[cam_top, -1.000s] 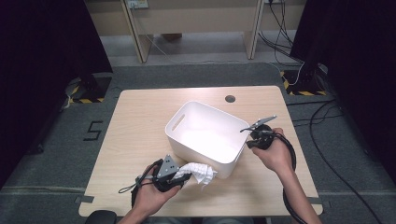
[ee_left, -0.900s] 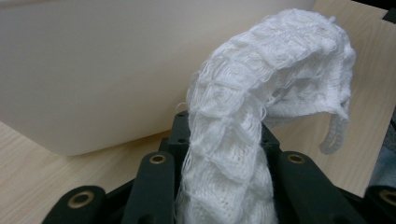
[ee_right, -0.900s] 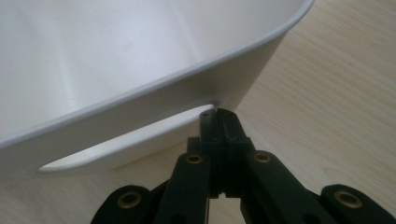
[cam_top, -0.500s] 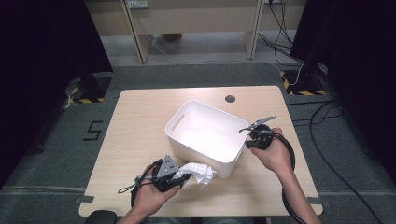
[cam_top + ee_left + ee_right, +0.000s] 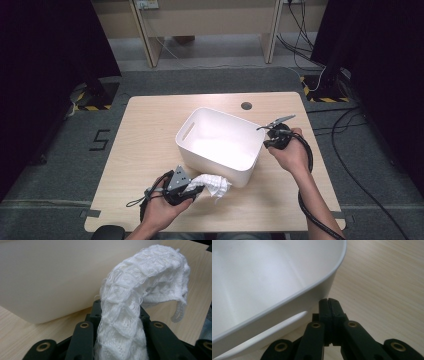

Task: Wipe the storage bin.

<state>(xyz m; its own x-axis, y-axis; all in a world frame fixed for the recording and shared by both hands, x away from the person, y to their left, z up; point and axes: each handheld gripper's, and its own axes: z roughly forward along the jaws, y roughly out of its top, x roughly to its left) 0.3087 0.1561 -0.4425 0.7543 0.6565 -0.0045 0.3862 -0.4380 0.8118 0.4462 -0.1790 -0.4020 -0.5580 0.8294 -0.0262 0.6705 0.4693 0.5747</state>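
Left gripper (image 5: pixel 196 189) clamped on cloth (image 5: pixel 212 184), at table (image 5: pixel 150 130) level just outside bin (image 5: pixel 220 142) near wall. Right gripper (image 5: pixel 328 300) jaws together, empty, beside bin handle slot. Risk: loose cloth tail snags rim on lift; unsteadied bin may slide.

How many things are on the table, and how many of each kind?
White bin: 1
White knitted cloth: 1
Total: 2
The cloth is held in the left gripper beside the bin.
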